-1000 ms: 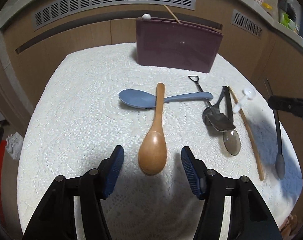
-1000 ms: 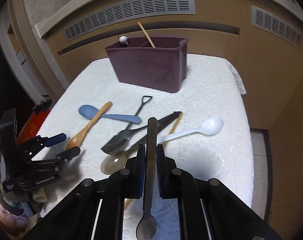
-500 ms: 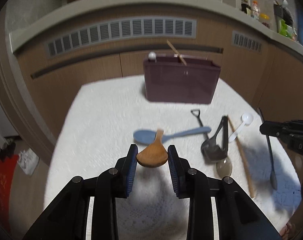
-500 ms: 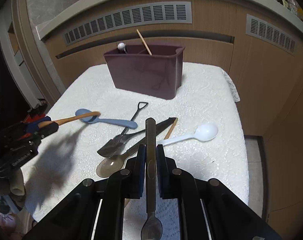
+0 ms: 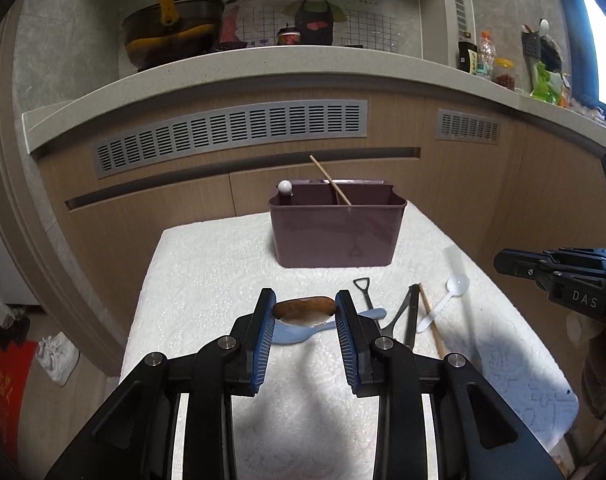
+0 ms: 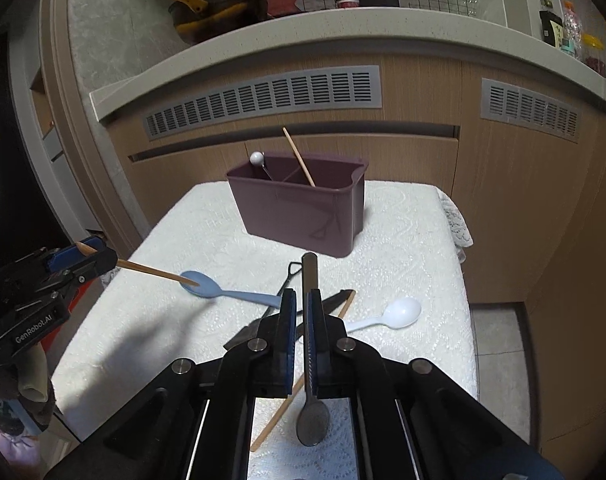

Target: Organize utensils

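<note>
Ahead and slightly right of both grippers stands the purple utensil caddy (image 5: 337, 224); left gripper (image 5: 304, 311) clamps the wooden spoon (image 5: 304, 308) pointing forward, right gripper (image 6: 301, 312) pinches a metal spoon (image 6: 310, 344) lengthwise.

Indoor light is falling dim and uneven; daylight is glaring at the left view's upper right. Dark shadows are spreading across the white lace-covered table (image 5: 207, 264). Fisheye edges are bending and vignetting; focus is holding sharp.
</note>
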Tool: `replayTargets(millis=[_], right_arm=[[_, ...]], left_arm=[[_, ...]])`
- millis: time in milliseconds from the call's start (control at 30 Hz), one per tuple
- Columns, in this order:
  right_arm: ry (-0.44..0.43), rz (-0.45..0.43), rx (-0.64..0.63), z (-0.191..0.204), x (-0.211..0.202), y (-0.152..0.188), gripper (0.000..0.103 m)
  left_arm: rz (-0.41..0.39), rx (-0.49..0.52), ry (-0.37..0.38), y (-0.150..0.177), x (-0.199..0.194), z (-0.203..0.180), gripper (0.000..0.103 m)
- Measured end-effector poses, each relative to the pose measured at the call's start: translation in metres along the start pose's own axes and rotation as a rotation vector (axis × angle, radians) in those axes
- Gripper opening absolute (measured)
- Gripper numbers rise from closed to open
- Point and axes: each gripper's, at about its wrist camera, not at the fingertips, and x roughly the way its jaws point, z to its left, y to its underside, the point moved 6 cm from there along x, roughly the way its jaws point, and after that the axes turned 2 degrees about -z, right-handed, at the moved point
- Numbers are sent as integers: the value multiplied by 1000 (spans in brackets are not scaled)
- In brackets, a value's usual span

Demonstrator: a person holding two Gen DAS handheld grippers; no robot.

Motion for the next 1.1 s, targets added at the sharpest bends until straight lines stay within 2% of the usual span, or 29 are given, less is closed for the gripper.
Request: replayTargets(millis=[167,300,367,433,600,733,800,833,867,967,1100], right_arm=[[-4,-18,-14,0,-4,-8,4],[8,50,-69,-3,16,1,8],[7,88,-98,-2,33,9,19],[-6,125,-124,1,54,16,27],[-55,241,-236,18,114,28,27],[-68,320,-236,18,156,25,27],[-81,375,-211,16,171,28,22],[-102,383,-192,17,172,27,12],[-110,397,-189,18,169,27,11],[-54,325,-199,17,145,20,11],[-44,212,-134,8,99,-2,11]], left_arm=[[-22,4,10,-12,-6,-4,31],[-25,8,5,-12,-9,-3,31],[-18,4,6,-10,-9,-2,31],[-7,-9,13,-6,-6,1,31],[14,-25,24,1,-1,7,31],[33,-54,37,5,3,15,31],[41,-64,39,7,6,19,31],[45,-65,37,8,7,20,31],[46,-65,35,8,8,21,31],[44,-68,36,8,7,22,31],[27,-65,54,-4,3,18,31]])
